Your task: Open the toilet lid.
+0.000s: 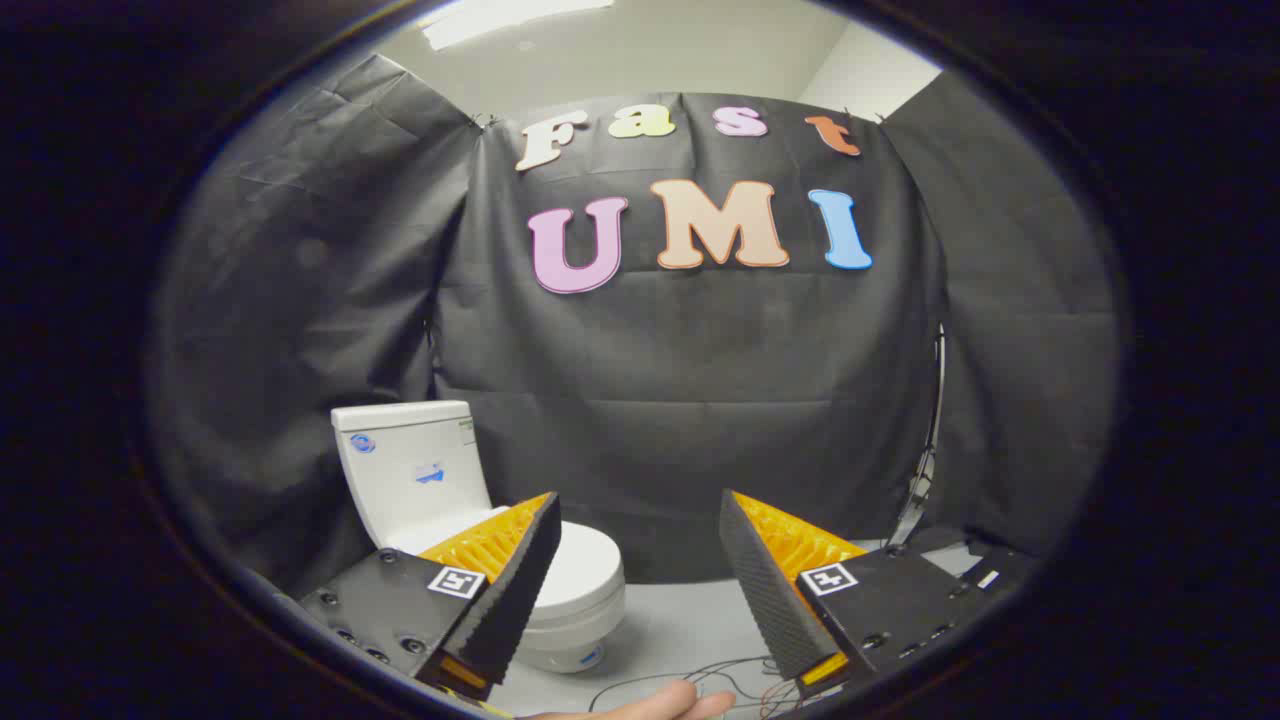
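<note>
Between the spread fingers [635, 590], nothing gripped, only bare grey floor [680, 625] with thin cables [700, 680] trailing across it. Just below the gap, part of a hand [650, 705], cut off. Beyond the left finger, a white toilet [480, 530] with lid [585, 560] down, its near side hidden behind that finger; tank [410, 465] upright against the black cloth wall [700, 400]. Open floor to the right of the bowl, well clear up to the wall. Along the cloth's right seam, a thin curved rod [930, 440], hard to make out.
</note>
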A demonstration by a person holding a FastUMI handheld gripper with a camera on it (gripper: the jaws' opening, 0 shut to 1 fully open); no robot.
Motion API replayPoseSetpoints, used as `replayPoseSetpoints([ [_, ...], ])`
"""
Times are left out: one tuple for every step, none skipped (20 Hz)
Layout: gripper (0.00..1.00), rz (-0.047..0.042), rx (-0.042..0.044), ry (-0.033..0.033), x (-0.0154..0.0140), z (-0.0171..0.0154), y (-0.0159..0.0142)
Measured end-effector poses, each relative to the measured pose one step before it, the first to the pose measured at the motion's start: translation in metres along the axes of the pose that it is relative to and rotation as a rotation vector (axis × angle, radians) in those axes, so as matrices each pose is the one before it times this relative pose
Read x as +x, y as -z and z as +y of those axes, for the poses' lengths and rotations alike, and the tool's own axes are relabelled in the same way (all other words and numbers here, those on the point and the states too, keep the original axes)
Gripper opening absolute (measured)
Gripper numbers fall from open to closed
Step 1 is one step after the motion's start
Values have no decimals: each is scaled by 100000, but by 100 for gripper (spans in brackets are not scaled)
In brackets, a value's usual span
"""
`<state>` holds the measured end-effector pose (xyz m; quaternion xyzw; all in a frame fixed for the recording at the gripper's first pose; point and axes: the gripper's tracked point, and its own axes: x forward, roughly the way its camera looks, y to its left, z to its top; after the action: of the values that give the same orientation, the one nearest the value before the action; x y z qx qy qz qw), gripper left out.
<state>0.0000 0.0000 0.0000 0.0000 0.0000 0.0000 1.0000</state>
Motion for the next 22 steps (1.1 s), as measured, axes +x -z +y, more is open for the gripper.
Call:
replayPoseSetpoints([
  [98, 1186, -1611, 137, 1015, 526, 336],
  [98, 1290, 1339, 600, 1130, 354, 8],
  [98, -554, 1199, -2621, 1168, 1456, -665],
  [99, -1589, -380, -942, 675, 1487, -926],
  [99, -1420, -446, 861, 527, 1211, -774],
  [99, -1466, 652, -357, 164, 1539, -431],
  [99, -1330, 1736, -599, -269, 1903, -271],
  [99, -1608, 1650, -122, -696, 1755, -59],
  [98, -1173, 1621, -213, -967, 1650, 90],
  [98, -717, 1301, -129, -1254, 1820, 648],
  [98, 1094, 112, -767, -1139, 1464, 836],
  [98, 1704, -237, -835, -1320, 1384, 1374],
  [98, 3310, -516, -1051, -1285, 1397, 1560],
  [98, 2916, -466, -282, -1068, 864, 1661],
  [98, 2240, -750, -34, -799, 888, 1441],
  [99, 745, 48, 1410, -640, 344, 936],
  [99, 590, 1663, 1420, -269, 265, 892],
  [99, 253, 2190, 1023, -61, 420, 882],
  [99, 667, 884, 1627, 53, 108, 414],
  [99, 656, -418, 1252, 105, 54, 307],
  [99, -25, -1078, 749, 133, 106, -55],
  [99, -382, -1148, 334, 29, 100, -145],
])
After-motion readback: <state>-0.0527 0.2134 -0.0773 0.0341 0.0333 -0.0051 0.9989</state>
